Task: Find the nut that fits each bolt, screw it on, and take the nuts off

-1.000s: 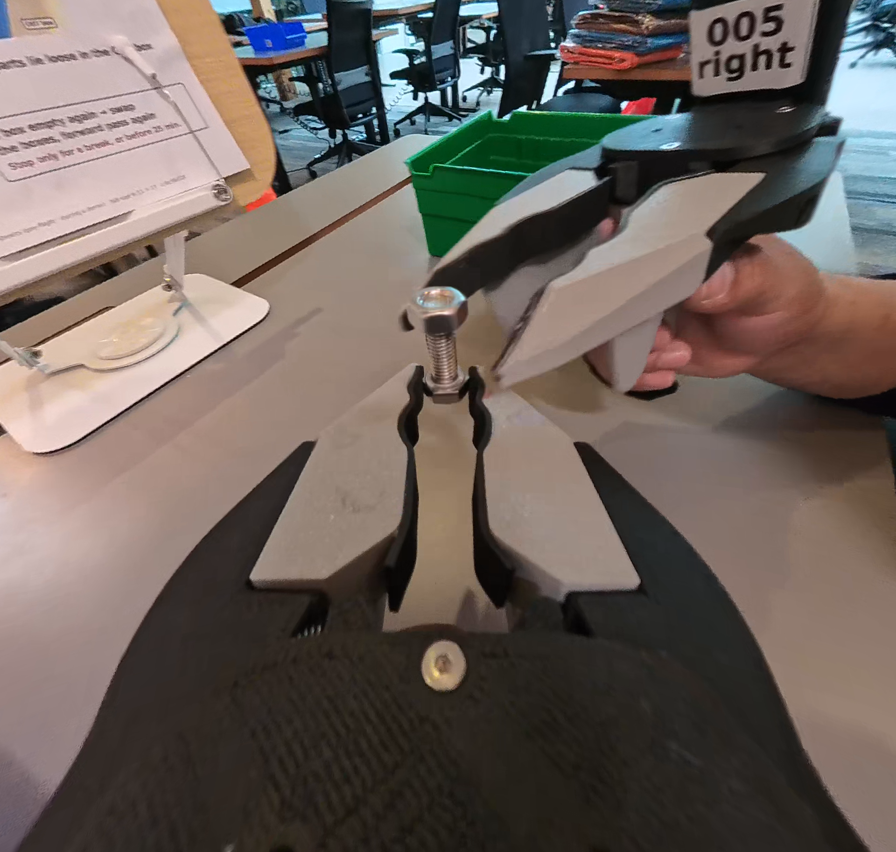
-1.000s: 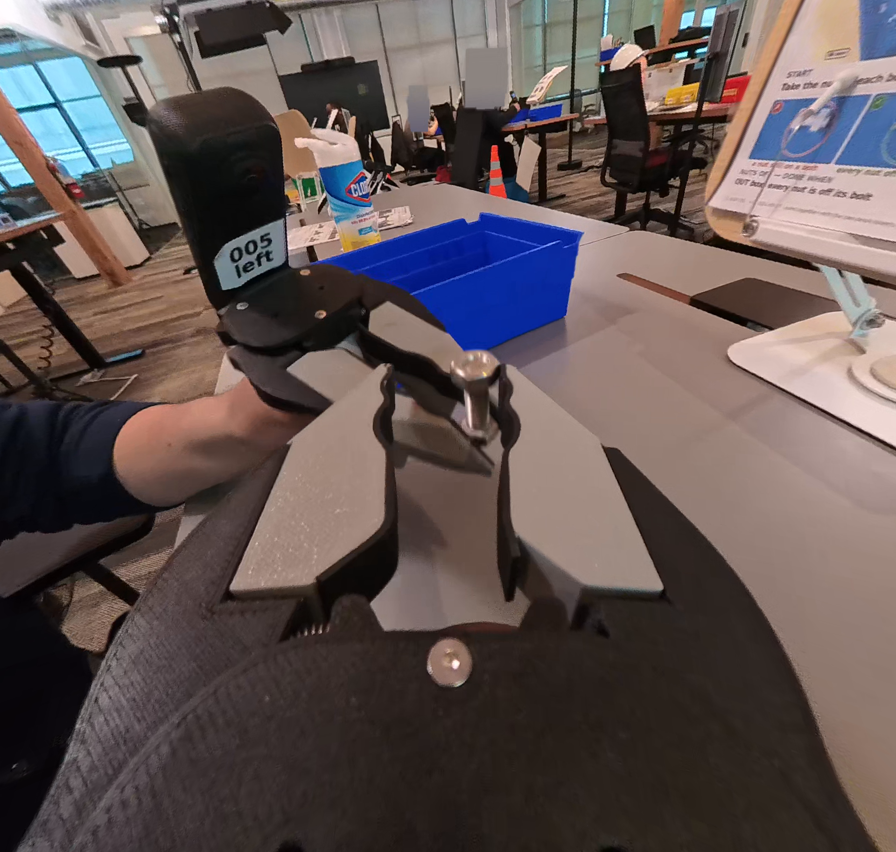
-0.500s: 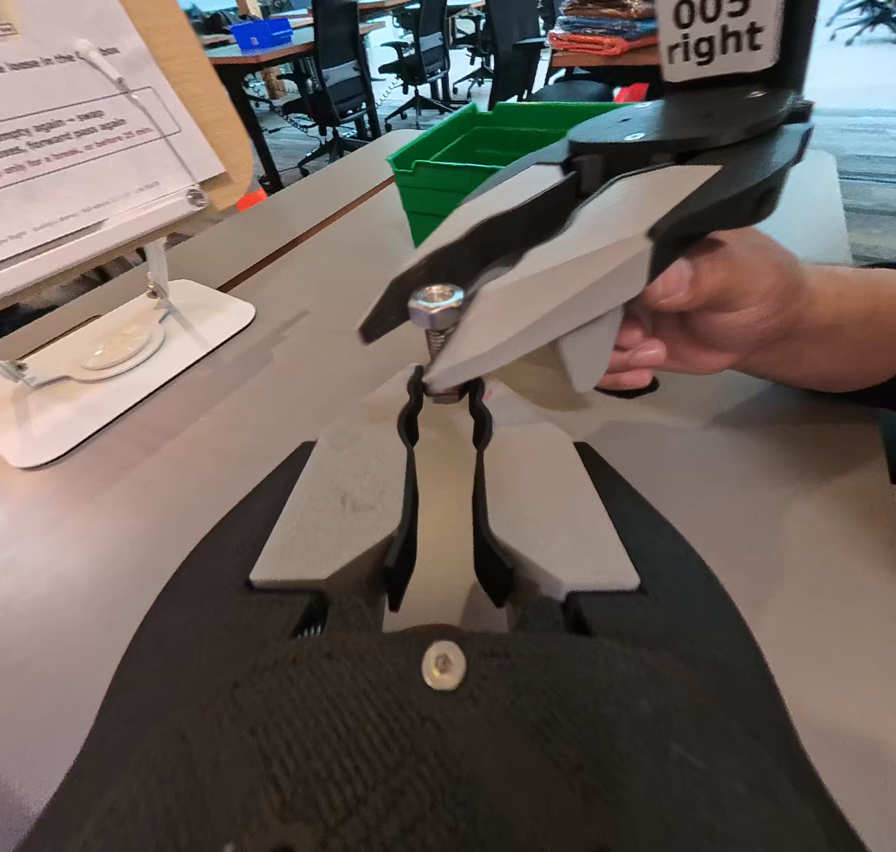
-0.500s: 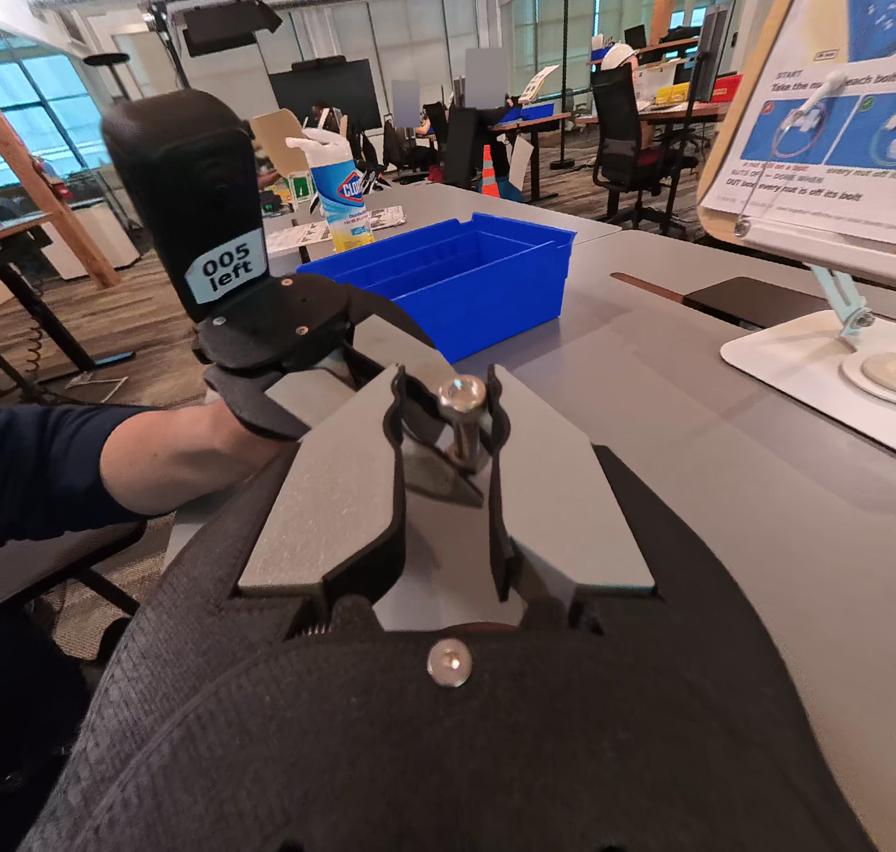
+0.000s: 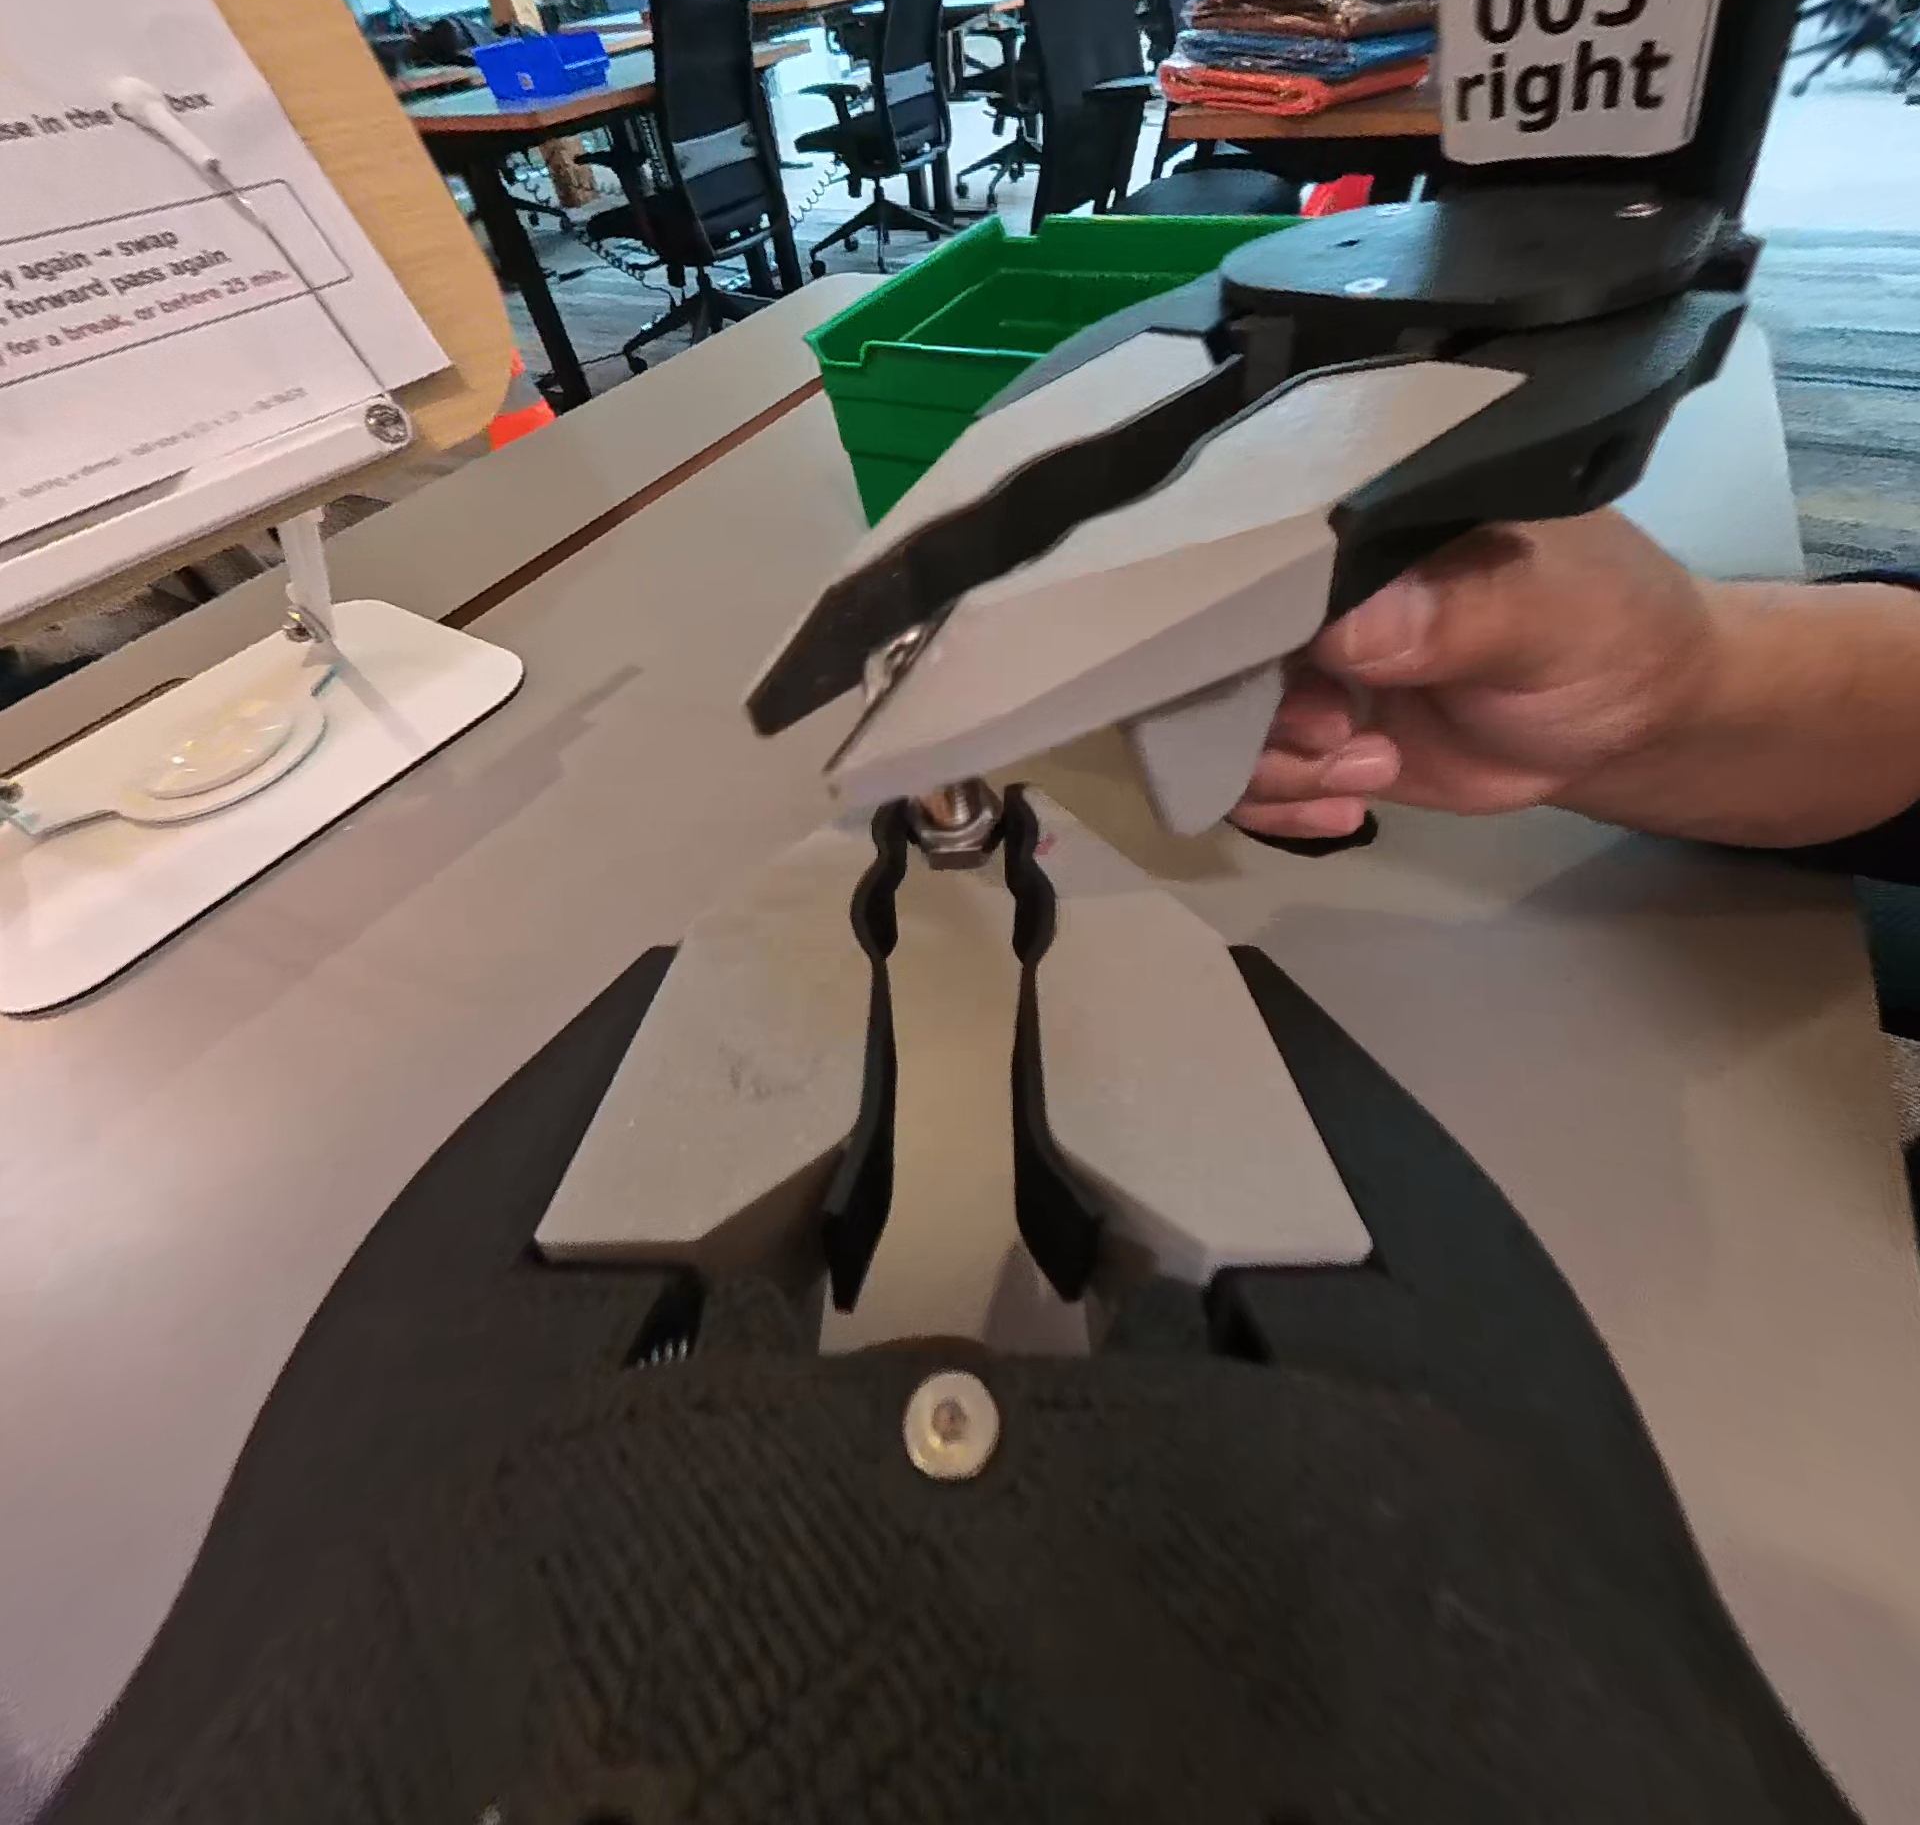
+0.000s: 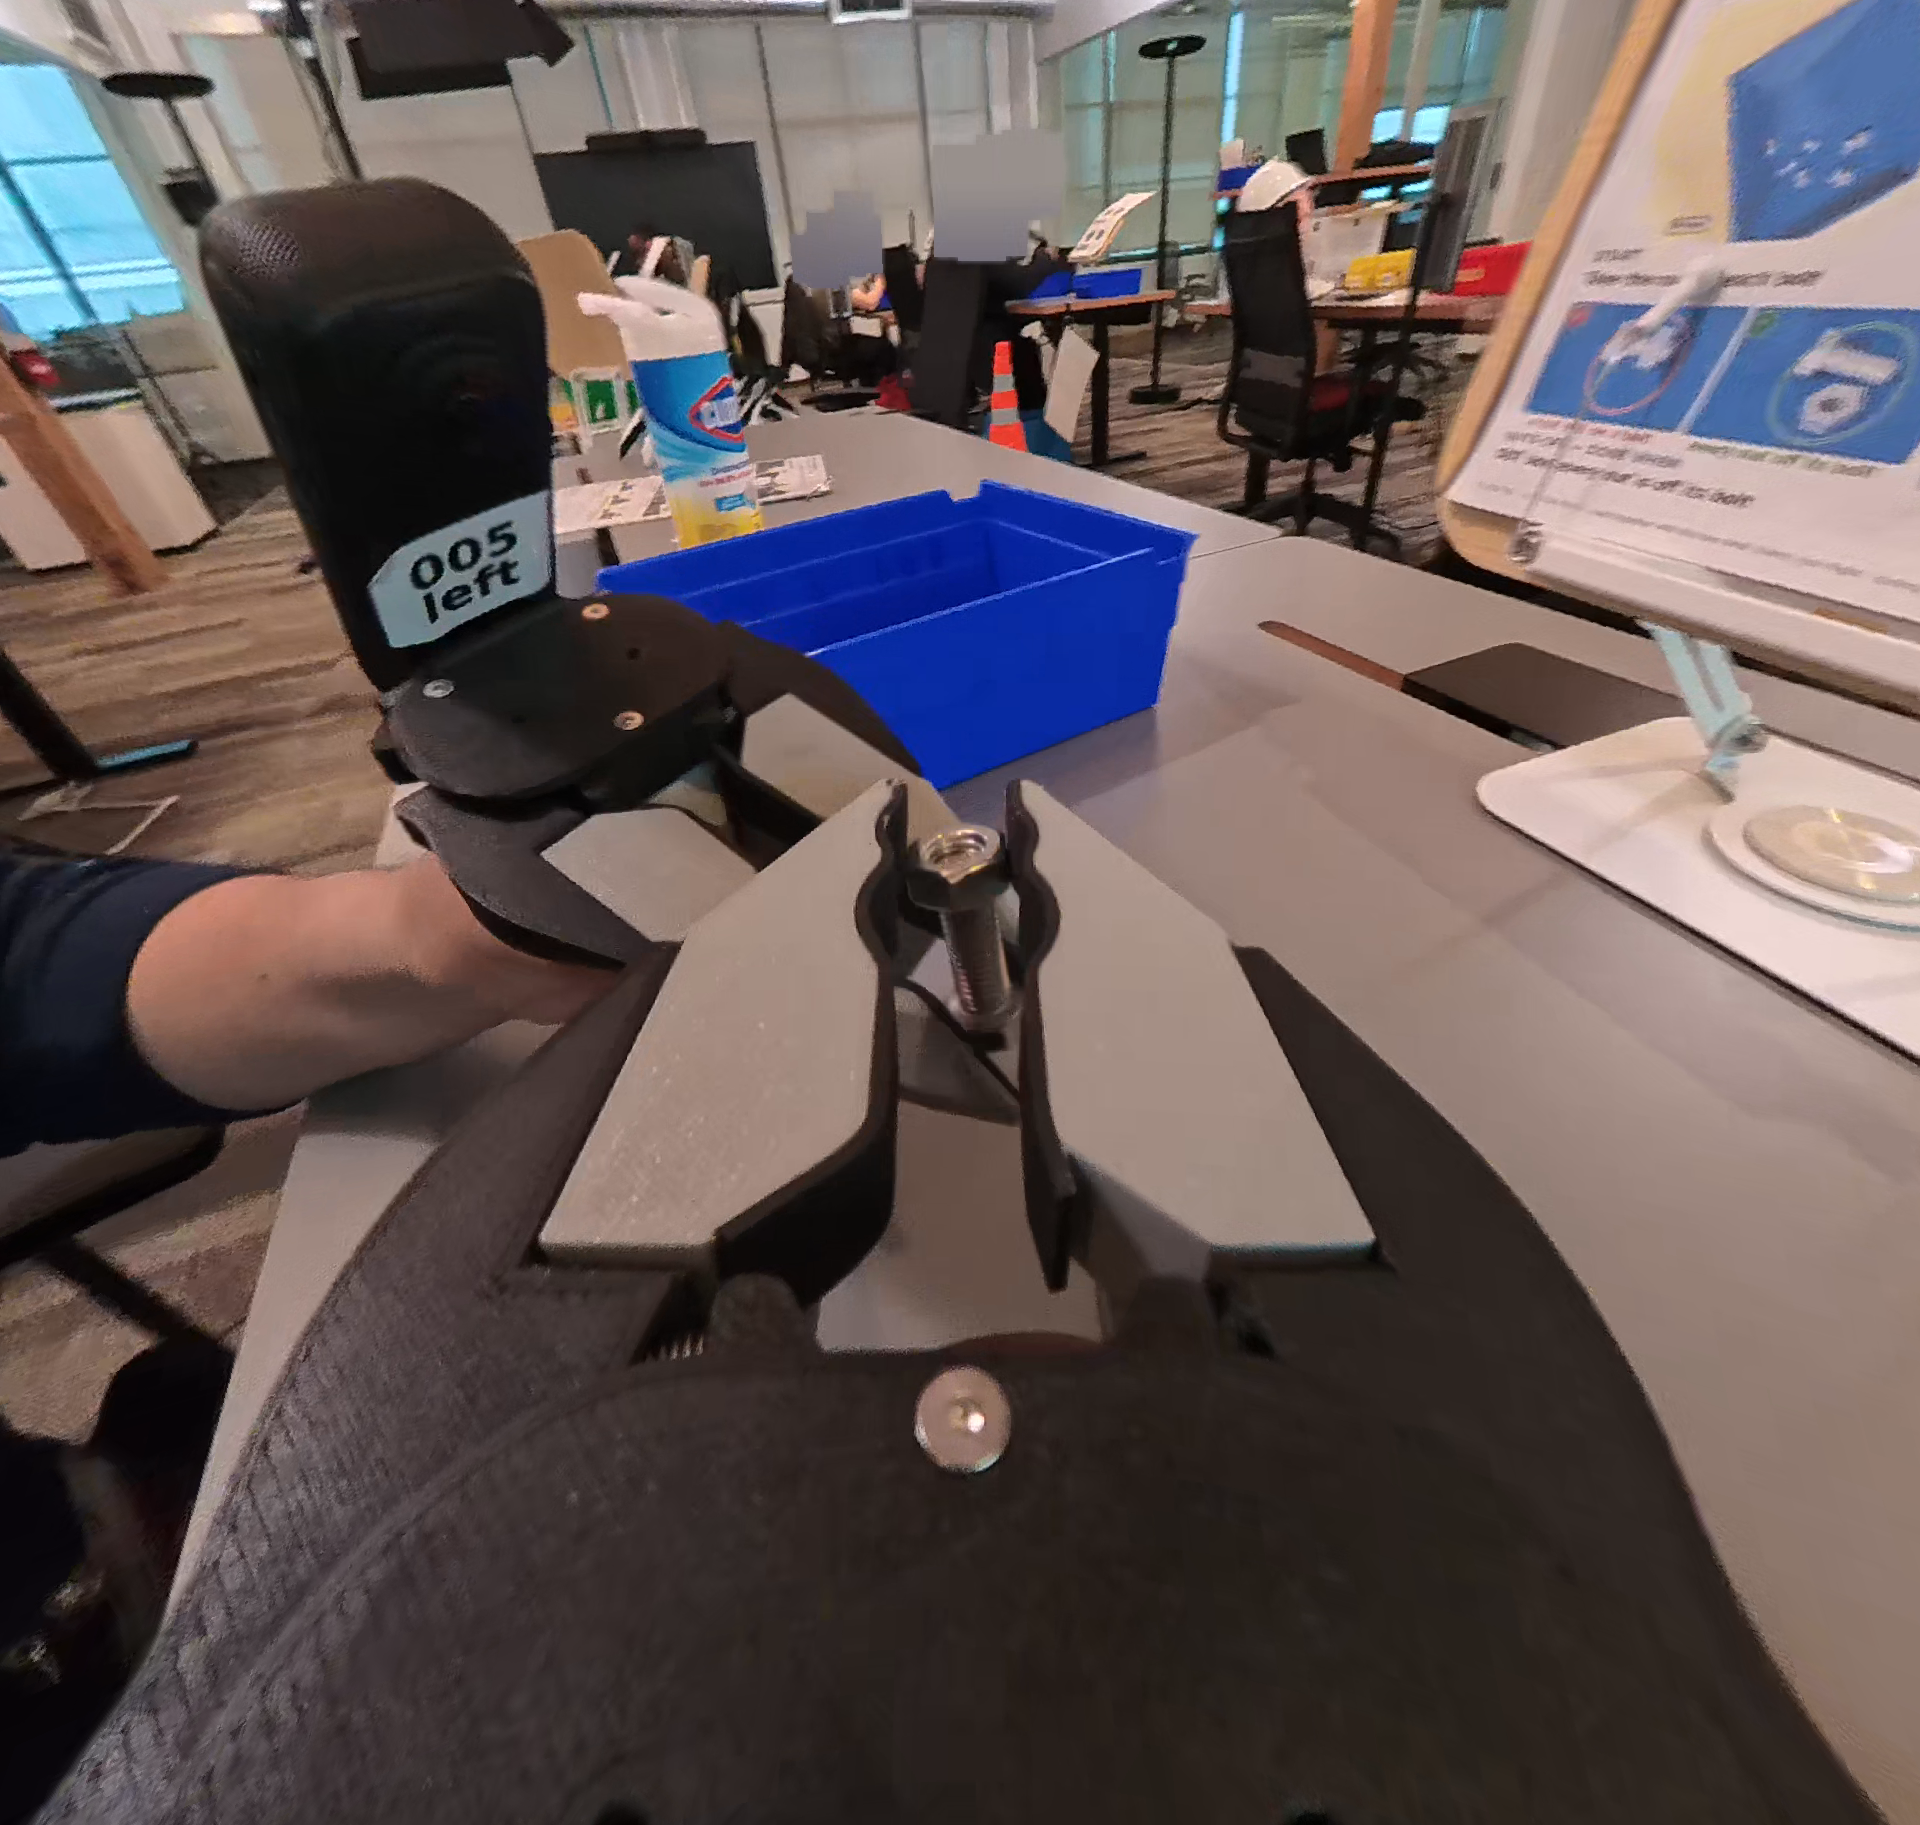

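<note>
Half done at best: left tool point(image 5: 951, 821) clenched on bolt point(image 6: 977, 960) head, right tool point(image 6: 954, 840) clenched on nut point(image 6: 954, 859), middle of frame; turning nut off left to do.

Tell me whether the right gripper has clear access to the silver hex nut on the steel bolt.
Likely yes: the right gripper already has its pads on the silver hex nut, with the left gripper holding the bolt's head end below.

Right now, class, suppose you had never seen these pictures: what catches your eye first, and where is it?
A steel bolt stands upright mid-table, gripped at both ends. The left gripper clamps its hex head from below; the right gripper clamps the nut on top. Behind them sit a blue bin and a green bin.
</note>
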Demonstrator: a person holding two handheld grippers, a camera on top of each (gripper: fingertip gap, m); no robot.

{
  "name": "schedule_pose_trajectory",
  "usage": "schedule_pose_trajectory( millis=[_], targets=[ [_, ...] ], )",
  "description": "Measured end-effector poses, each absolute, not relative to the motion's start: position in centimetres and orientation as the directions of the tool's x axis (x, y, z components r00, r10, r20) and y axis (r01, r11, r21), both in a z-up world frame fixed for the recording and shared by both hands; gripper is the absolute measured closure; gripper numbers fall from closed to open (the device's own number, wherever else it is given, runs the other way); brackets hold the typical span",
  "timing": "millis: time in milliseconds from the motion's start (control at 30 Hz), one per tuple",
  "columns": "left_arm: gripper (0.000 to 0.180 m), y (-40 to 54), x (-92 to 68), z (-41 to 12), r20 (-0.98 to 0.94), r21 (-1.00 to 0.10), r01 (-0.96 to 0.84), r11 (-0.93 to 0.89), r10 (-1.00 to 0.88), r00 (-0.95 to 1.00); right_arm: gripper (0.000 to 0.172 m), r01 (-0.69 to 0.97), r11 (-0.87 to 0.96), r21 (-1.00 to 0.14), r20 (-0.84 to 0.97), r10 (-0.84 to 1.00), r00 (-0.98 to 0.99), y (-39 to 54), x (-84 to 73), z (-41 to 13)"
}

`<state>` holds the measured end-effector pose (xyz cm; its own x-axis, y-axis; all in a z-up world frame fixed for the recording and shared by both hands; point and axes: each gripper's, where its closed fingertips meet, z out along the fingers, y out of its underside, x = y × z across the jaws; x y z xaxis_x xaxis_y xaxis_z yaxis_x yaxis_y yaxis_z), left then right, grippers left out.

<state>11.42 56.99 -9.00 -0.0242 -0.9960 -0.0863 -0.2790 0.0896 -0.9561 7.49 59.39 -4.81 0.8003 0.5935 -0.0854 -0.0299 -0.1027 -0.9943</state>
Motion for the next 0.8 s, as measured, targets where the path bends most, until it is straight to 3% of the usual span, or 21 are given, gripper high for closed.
schedule_pose_trajectory(
  millis=[133,300,500,600,800],
  targets=[
    [0.164,56.0,11.4,-8.9,-0.036,-0.962,-0.265,0.062,-0.994,-0.099,0.156,-0.068,-0.145,-0.987,-0.147,0.657,0.739,58.8,7.0,-4.9],
    [0.164,54.6,10.3,-7.1,0.156,-0.972,-0.212,-0.099,-0.95,-0.271,0.157,-0.19,-0.168,-0.967,-0.252,0.716,0.651,57.5,8.1,-3.0],
    [0.164,54.2,9.8,-6.4,0.171,-0.974,-0.195,-0.113,-0.935,-0.311,0.158,-0.247,-0.213,-0.945,-0.318,0.769,0.554,56.5,8.2,-2.7],
    [0.164,55.1,10.2,-6.9,0.121,-0.977,-0.202,-0.073,-0.964,-0.238,0.157,-0.268,-0.234,-0.935,-0.351,0.729,0.588,57.4,8.6,-3.2],
    [0.164,56.6,10.2,-5.6,0.14,-0.987,-0.104,-0.125,-0.977,-0.16,0.124,-0.356,-0.219,-0.908,-0.406,0.67,0.621,58.4,9.3,-2.9]
  ],
)
